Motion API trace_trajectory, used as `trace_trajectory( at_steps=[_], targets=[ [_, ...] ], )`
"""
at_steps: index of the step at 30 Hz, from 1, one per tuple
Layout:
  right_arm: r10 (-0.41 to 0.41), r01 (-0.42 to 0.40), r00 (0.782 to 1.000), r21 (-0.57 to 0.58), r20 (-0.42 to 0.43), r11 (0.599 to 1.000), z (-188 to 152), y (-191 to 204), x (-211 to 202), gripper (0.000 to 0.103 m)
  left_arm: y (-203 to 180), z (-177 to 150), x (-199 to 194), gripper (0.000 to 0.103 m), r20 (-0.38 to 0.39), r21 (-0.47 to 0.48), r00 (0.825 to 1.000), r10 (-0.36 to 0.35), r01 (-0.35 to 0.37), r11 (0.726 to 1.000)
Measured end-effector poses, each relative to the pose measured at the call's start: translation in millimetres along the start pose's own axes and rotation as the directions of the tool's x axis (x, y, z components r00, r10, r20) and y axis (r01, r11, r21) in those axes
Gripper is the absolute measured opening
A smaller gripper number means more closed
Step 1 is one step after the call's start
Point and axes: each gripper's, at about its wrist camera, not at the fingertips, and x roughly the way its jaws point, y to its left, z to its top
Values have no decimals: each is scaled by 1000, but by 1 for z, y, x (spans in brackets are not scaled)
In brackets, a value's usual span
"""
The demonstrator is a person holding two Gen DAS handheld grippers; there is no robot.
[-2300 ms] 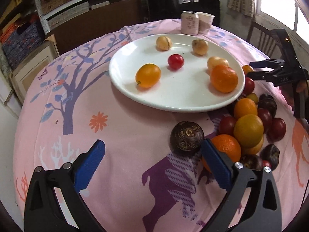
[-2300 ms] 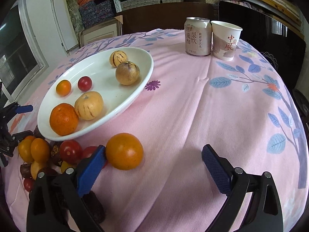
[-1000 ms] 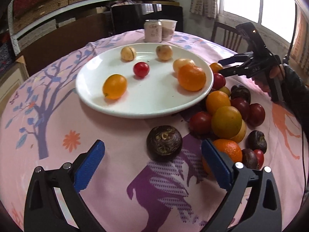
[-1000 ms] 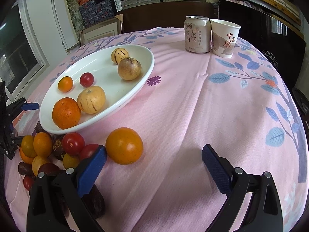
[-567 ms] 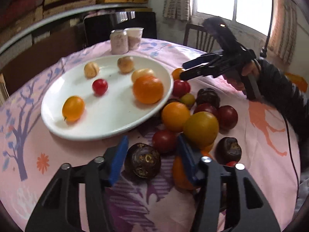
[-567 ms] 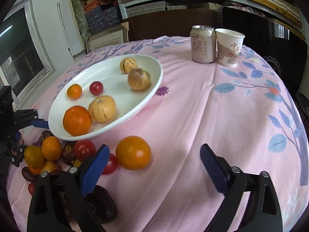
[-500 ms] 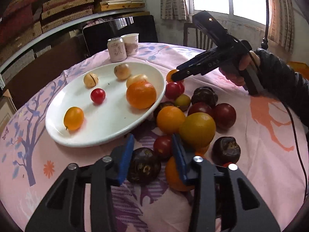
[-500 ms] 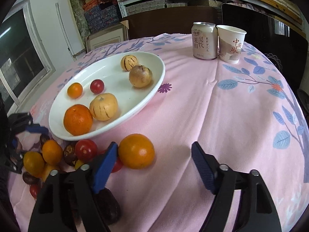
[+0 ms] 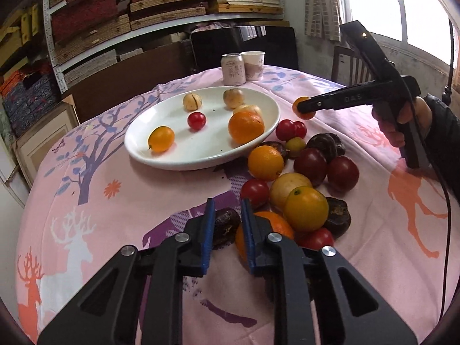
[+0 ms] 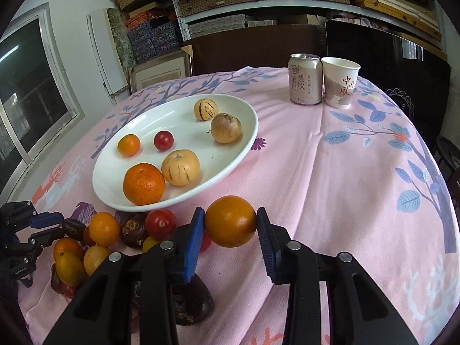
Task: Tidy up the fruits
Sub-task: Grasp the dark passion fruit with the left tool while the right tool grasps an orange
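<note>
Centre: wide white oval plate [image 10: 244, 146] on pink printed tablecloth [image 10: 330, 172].
Behind plate, right: pale drink can [image 10: 305, 79] beside white paper cup [image 10: 339, 82].
Before plate: loose heap of round fruits [image 9: 293, 184].

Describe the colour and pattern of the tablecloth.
The tablecloth is pink, printed with blue-leaved branches and small flowers; deer show in the left wrist view. Right wrist view shows it best.

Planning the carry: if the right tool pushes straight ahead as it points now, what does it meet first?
Likely the near rim of the white plate, just beyond the orange fruit held in the right tool; depth is uncertain.
</note>
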Motion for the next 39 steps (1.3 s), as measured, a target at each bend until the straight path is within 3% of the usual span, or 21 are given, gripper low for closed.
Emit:
trace_trajectory(
  at_steps=[2, 4, 5, 6, 14, 15, 16, 17, 18, 19, 20, 21, 22, 24, 27, 32, 33, 34, 36, 37, 39],
  targets=[
    [9, -9, 1000, 4, -13, 1000, -2, 0, 2, 38, 2, -6, -2, 23, 15, -2, 1000, 27, -27, 1000],
    [5, -5, 1000, 1, -30, 1000, -3, 0, 6, 38, 10, -5, -2, 51, 3, -36, 997, 76, -76, 996],
    [3, -3, 999, 1, -37, 1000, -3, 0, 8, 38, 15, -4, -1, 84, 3, -52, 992, 125, -125, 991],
    [0, 0, 999, 0, -41, 1000, -4, 1, 9, 38, 20, -5, 1, 99, 1, -65, 988, 153, -153, 986],
    [12, -12, 999, 6, -49, 1000, -4, -2, 9, 38, 30, -7, 2, 99, -24, -97, 995, 99, -101, 990],
    [14, -14, 999, 9, -50, 1000, -4, -2, 10, 38, 33, -6, 4, 99, -43, -130, 998, 44, -49, 990],
    [15, -15, 999, 12, -50, 1000, -4, -2, 10, 38, 40, -5, 10, 99, -82, -190, 994, -71, 54, 980],
    [15, -15, 999, 14, -51, 1000, -4, -2, 10, 38, 47, -4, 20, 99, -134, -284, 967, -214, 170, 944],
    [17, -16, 999, 15, -52, 1000, -4, -2, 9, 38, 54, -5, 37, 99, -205, -413, 901, -382, 274, 869],
    [19, -18, 999, 15, -50, 1000, -4, -2, 10, 38, 53, -4, 38, 98, -207, -429, 898, -388, 273, 861],
    [22, -22, 998, 15, -50, 1000, -4, -2, 9, 38, 42, 0, 38, 99, -242, -344, 899, -365, 272, 899],
    [23, -22, 998, 14, -50, 1000, -4, -2, 9, 38, 32, 0, 39, 99, -254, -292, 879, -404, 328, 898],
    [22, -22, 998, 14, -50, 1000, -4, -2, 9, 38, 22, -2, 41, 99, -288, -259, 874, -391, 322, 911],
    [24, -23, 998, 16, -50, 1000, -4, -2, 9, 38, 3, -2, 37, 99, -278, -162, 913, -298, 261, 952],
    [22, -22, 999, 15, -50, 1000, -4, -2, 9, 38, 1, -1, 40, 99, -306, -220, 908, -287, 226, 949],
    [29, -28, 998, 11, -47, 1000, -4, -1, 7, 38, -1, -6, 28, 96, -297, -143, 942, -157, 118, 983],
    [29, -29, 999, 9, -46, 1000, -4, -1, 7, 38, -1, -8, 24, 80, -285, -130, 947, -145, 112, 985],
    [31, -30, 998, 9, -46, 999, -4, -1, 7, 38, 0, -10, 19, 79, -273, -110, 955, -113, 86, 990],
    [30, -29, 998, 12, -47, 999, -4, -2, 7, 38, -5, -17, 11, 58, -255, -42, 967, -25, 15, 999],
    [26, -26, 999, 14, -48, 1000, -4, -2, 8, 38, -6, -18, 9, 55, -236, -25, 972, 6, -12, 1000],
    [22, -21, 999, 17, -48, 1000, -5, -2, 7, 38, -5, -17, 9, 28, -241, -7, 969, 53, -56, 998]
  ],
)
